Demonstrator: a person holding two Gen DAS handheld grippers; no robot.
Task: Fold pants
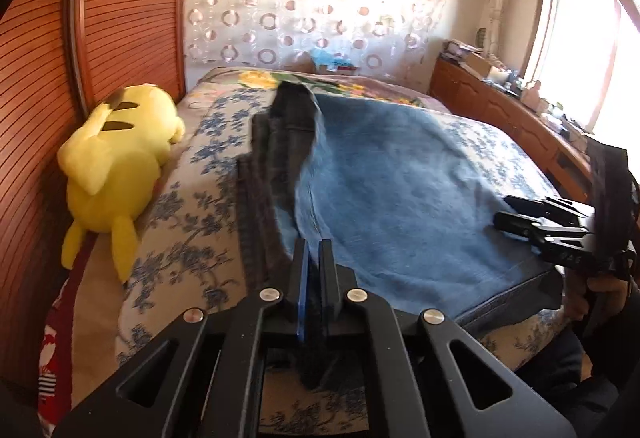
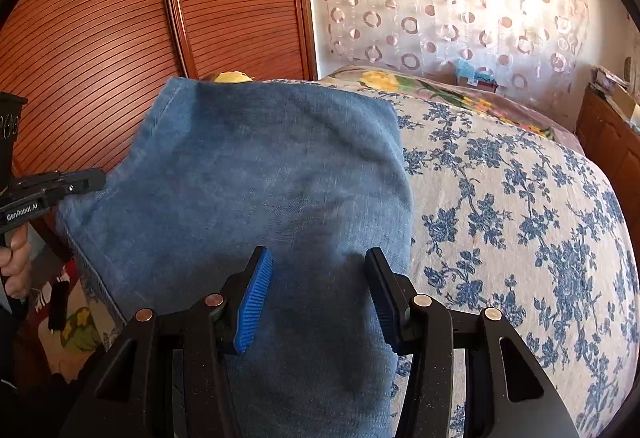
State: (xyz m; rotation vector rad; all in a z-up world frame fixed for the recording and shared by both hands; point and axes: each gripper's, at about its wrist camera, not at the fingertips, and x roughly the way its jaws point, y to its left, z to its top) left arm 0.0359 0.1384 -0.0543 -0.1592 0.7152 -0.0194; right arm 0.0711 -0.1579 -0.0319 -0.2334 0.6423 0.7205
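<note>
Pants (image 2: 248,174) between right gripper (image 2: 318,294) pads (unclamped)

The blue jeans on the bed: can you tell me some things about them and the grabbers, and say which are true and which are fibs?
1. The left gripper is shut. True.
2. The right gripper is squeezed tight shut. False: its jaws stand apart over the blue jeans.
3. A yellow plush toy lies on the bed. True.
4. The jeans lie on the floor. False: they lie on the bed's flowered cover.
5. The toy sits on top of the jeans. False: it lies apart, beside the wooden wardrobe.
</note>
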